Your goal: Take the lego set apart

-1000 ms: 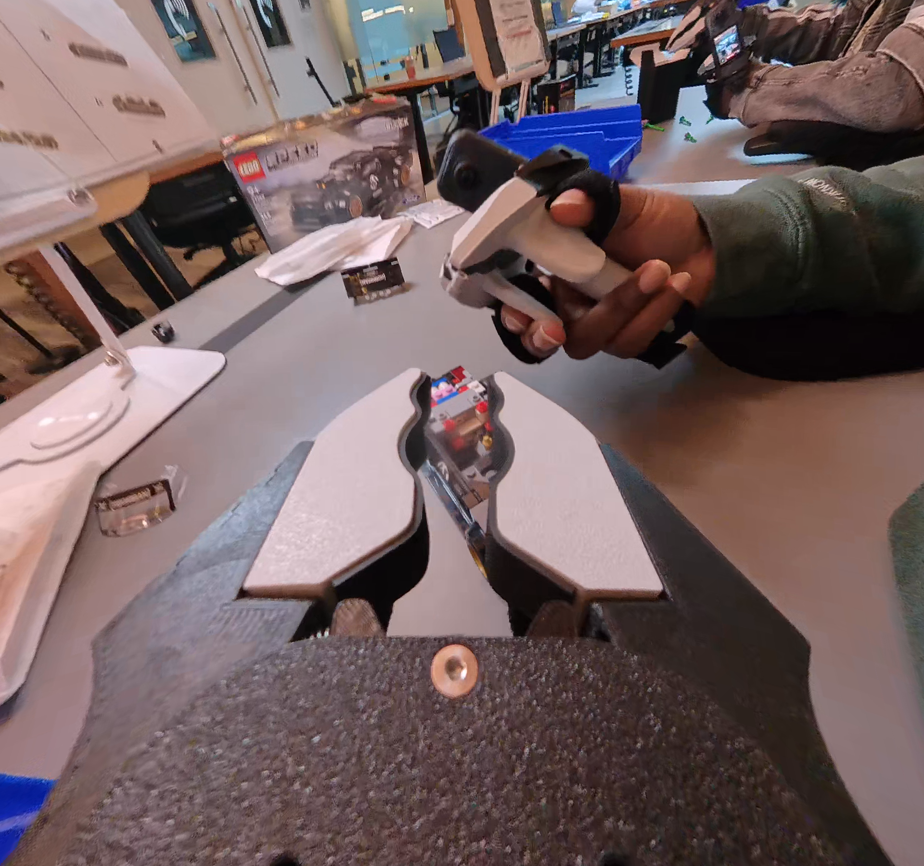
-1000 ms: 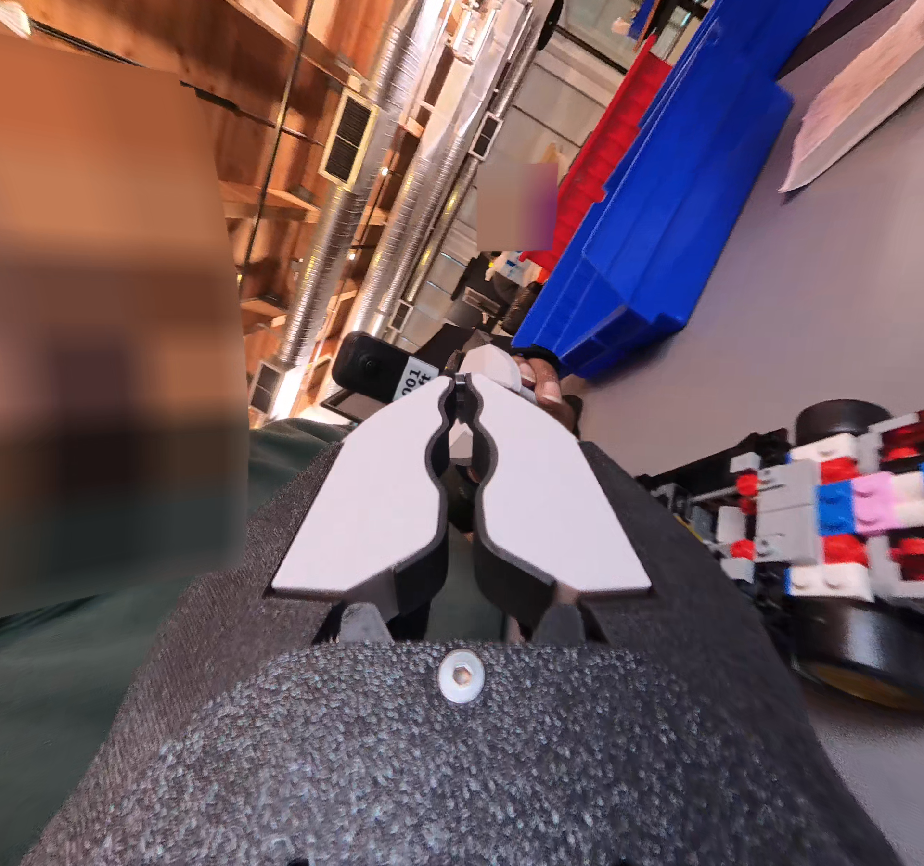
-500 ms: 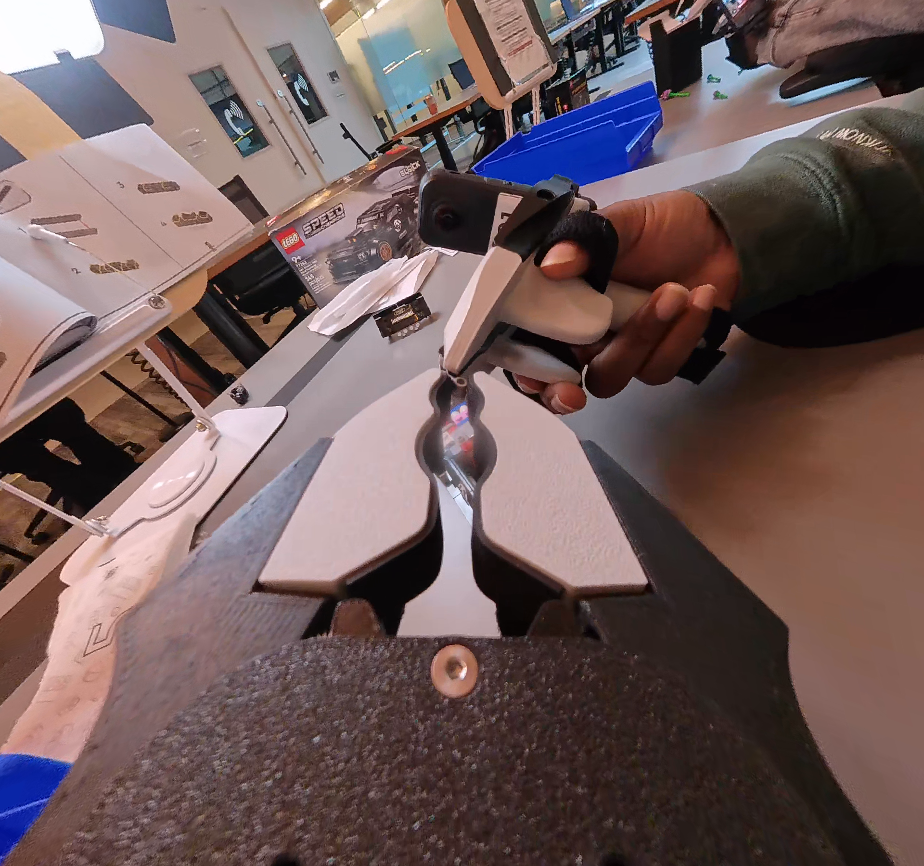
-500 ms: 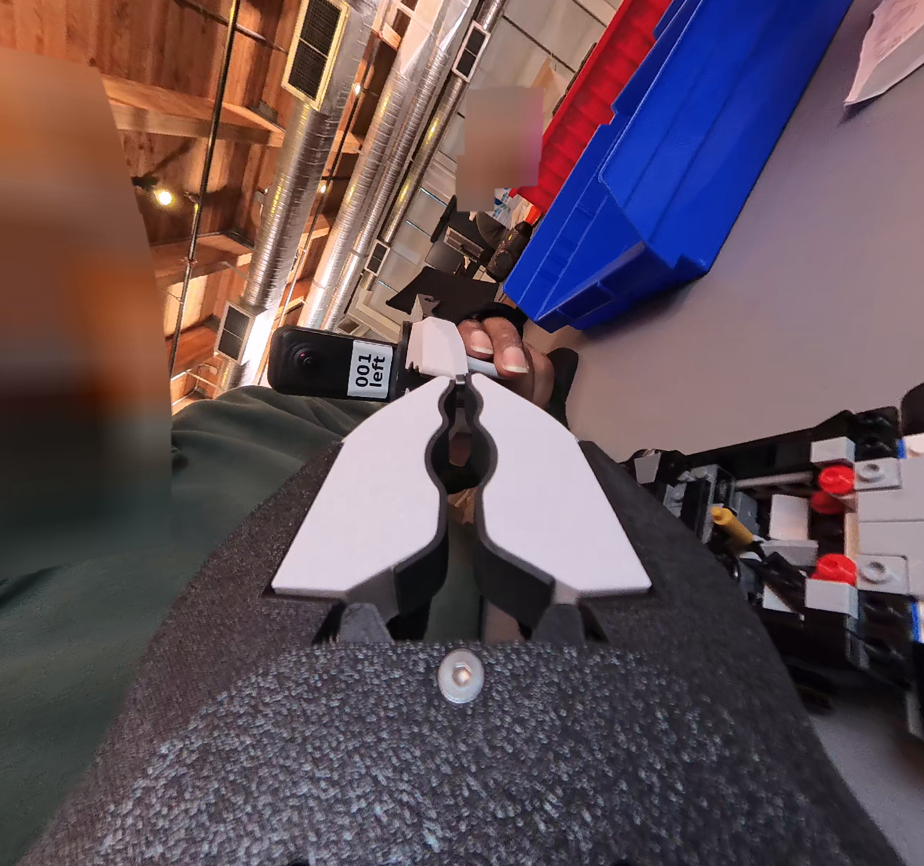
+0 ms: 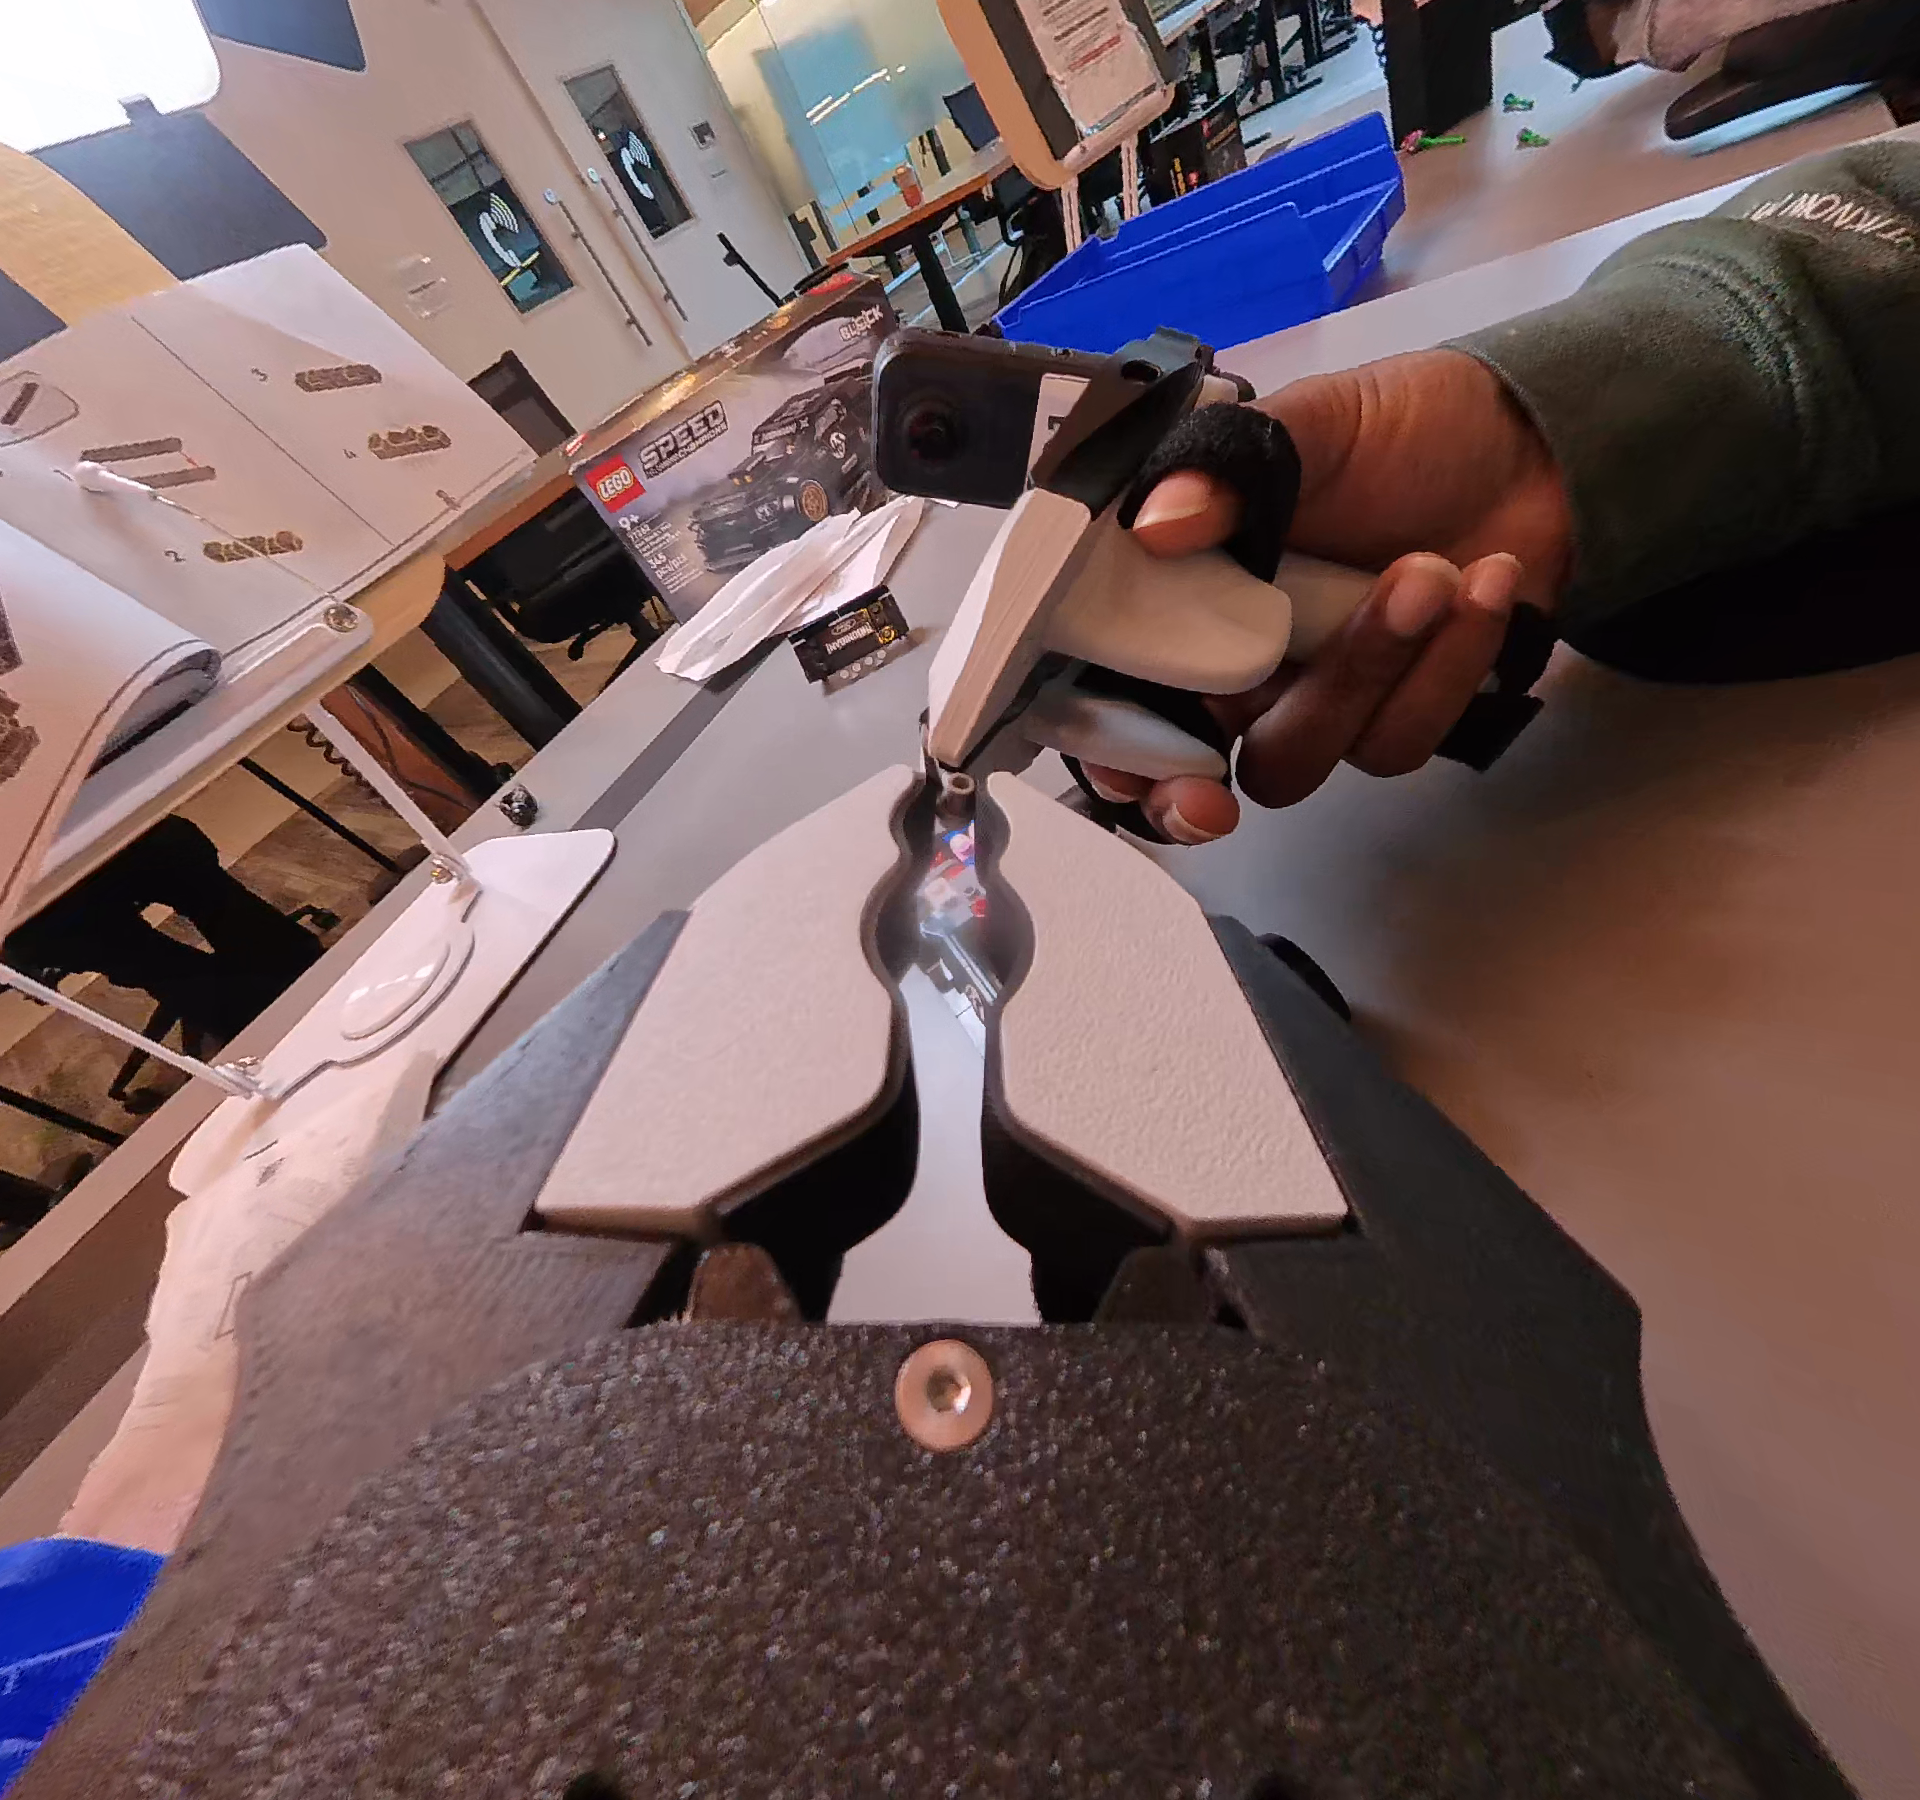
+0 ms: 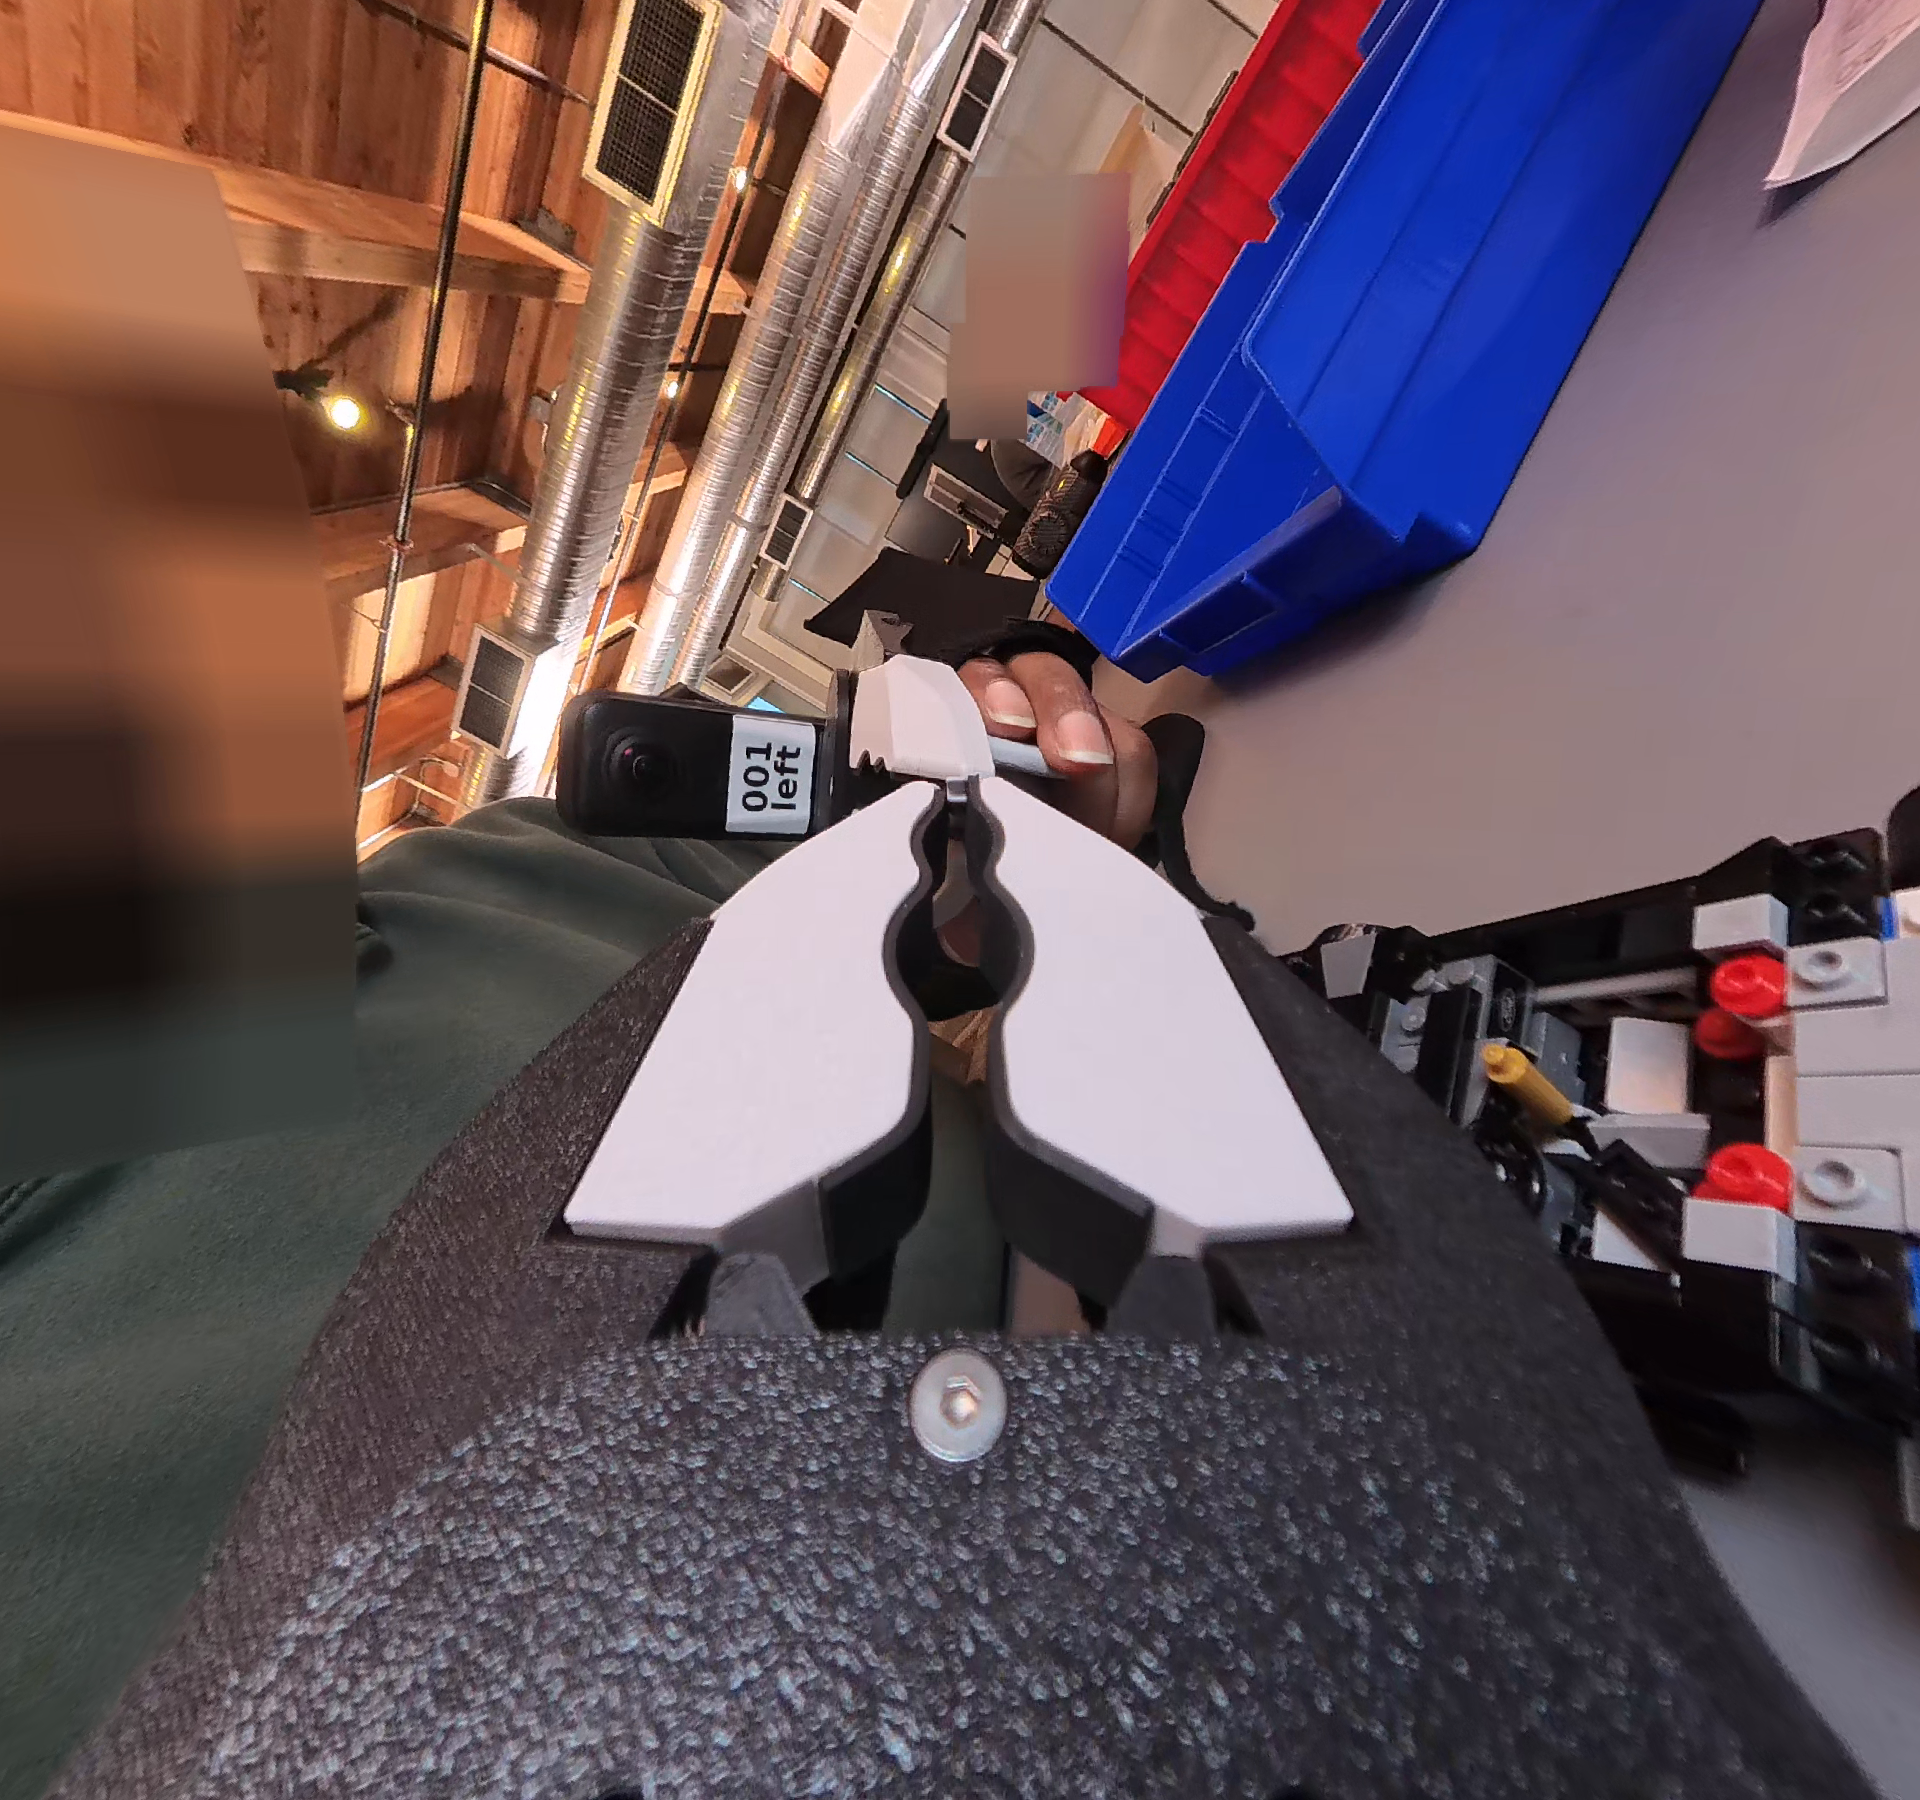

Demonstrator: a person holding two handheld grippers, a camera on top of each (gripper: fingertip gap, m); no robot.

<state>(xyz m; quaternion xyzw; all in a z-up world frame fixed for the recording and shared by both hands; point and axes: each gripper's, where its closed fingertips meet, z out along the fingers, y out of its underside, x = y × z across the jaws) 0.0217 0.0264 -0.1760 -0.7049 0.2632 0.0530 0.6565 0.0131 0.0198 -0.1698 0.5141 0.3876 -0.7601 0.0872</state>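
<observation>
- Meeting tip to tip near the middle of the left wrist view, the left gripper [image 5: 951,800] and the right gripper [image 5: 940,748] share a small grey piece [image 5: 958,782]. It is a short tube-like stub standing roughly upright between them.
- The left gripper's fingers are drawn nearly together, and the stub sits in the notch at their very tips. The grip looks like a pinch, though how firm it is cannot be told.
- The right gripper comes down from the upper right, held in a hand [image 5: 1403,555]. Its jaws are pressed together on the stub's top end, and in the right wrist view only a thin grey sliver shows at its tips.
- The coming move likely turns on that stub's axis, which runs from one claw to the other. A clean parting would mean pulling along that line, not across it.
- The lego set [image 6: 1662,1075] lies on the grey table [image 5: 1558,1023], at the right edge of the right wrist view and well apart from both claws. Its long axis runs out of the frame to the right.
- It is a half-stripped car chassis with a black frame, grey and white plates, red round studs and a yellow pin. Much of it looks still assembled.
- Neither claw touches the set, and the right gripper appears the nearer one.
- A blue bin [image 6: 1455,296] stands beyond it at the upper right.
</observation>
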